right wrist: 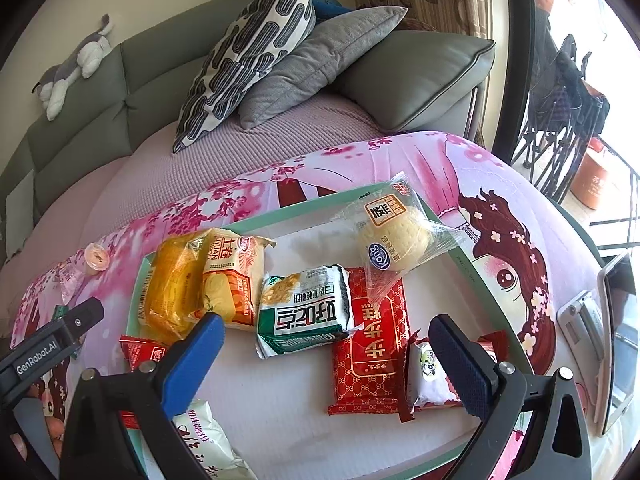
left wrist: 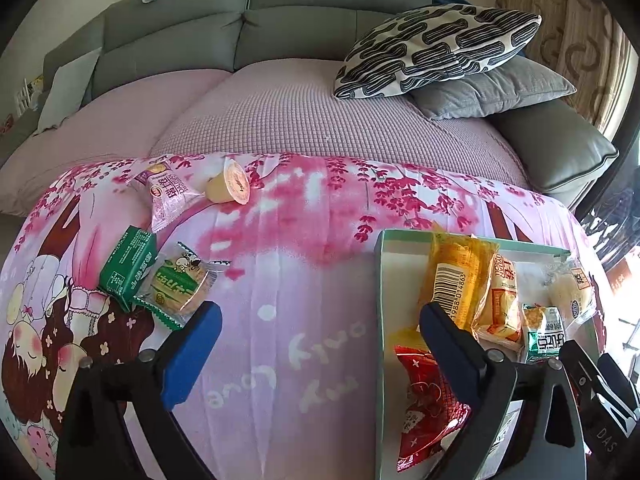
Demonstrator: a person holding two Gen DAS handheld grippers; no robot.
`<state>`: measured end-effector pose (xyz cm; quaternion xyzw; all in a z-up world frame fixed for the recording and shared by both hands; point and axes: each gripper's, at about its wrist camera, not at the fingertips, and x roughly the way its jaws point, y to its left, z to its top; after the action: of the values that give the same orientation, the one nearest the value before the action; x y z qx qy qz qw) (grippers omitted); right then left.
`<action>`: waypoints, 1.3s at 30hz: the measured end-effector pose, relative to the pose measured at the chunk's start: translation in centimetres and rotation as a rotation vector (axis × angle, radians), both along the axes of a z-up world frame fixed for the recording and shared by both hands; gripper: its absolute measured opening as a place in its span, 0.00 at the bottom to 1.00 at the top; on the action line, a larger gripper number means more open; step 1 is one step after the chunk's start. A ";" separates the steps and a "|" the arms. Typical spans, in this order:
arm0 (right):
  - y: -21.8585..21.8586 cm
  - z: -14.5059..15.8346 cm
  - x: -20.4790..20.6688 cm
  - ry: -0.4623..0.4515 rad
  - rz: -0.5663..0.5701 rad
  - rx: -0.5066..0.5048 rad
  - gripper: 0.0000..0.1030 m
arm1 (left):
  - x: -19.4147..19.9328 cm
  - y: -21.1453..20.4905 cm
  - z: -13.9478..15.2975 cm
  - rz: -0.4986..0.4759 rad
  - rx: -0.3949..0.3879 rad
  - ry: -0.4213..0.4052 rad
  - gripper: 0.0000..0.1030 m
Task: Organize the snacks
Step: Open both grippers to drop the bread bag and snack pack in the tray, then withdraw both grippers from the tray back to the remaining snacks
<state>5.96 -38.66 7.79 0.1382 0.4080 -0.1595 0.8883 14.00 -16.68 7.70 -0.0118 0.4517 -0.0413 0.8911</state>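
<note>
My left gripper [left wrist: 320, 316] hangs open over the pink printed cloth with nothing between its blue pads. To its left lie a green pack [left wrist: 128, 266] and a green-yellow biscuit pack [left wrist: 182, 284]. Farther back are a purple pack [left wrist: 168, 196] and a jelly cup [left wrist: 228, 188] on its side. My right gripper [right wrist: 326, 326] stands open above the pale green tray [right wrist: 280, 210], holding nothing. In the tray lie an orange pack [right wrist: 172, 284], a yellow roll pack [right wrist: 232, 276], a green-white pack [right wrist: 304, 312], a red pack [right wrist: 372, 344] and a clear-wrapped bun [right wrist: 396, 236].
A phone on a stand [right wrist: 616, 340] sits at the cloth's right edge. Behind the cloth is a grey sofa with a patterned cushion [left wrist: 436, 52] and a grey cushion [left wrist: 492, 88]. One of the left gripper's fingers [right wrist: 76, 320] reaches in beside the tray's left rim.
</note>
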 end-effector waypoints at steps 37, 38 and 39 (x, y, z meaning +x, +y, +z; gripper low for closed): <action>10.1 1.0 2.6 -0.007 0.253 -0.084 1.00 | -2.3 14.9 0.0 0.219 0.086 -0.039 0.96; 10.3 0.8 2.7 -0.001 0.256 -0.086 1.00 | -2.3 15.2 -0.1 0.230 0.086 -0.039 0.96; 10.4 0.6 2.8 0.008 0.256 -0.092 1.00 | -2.3 15.5 -0.1 0.233 0.079 -0.039 0.96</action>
<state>8.79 -28.22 8.43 0.0438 0.4181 -0.0640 0.9051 11.75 -1.23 7.63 -0.0282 0.4310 0.0804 0.8983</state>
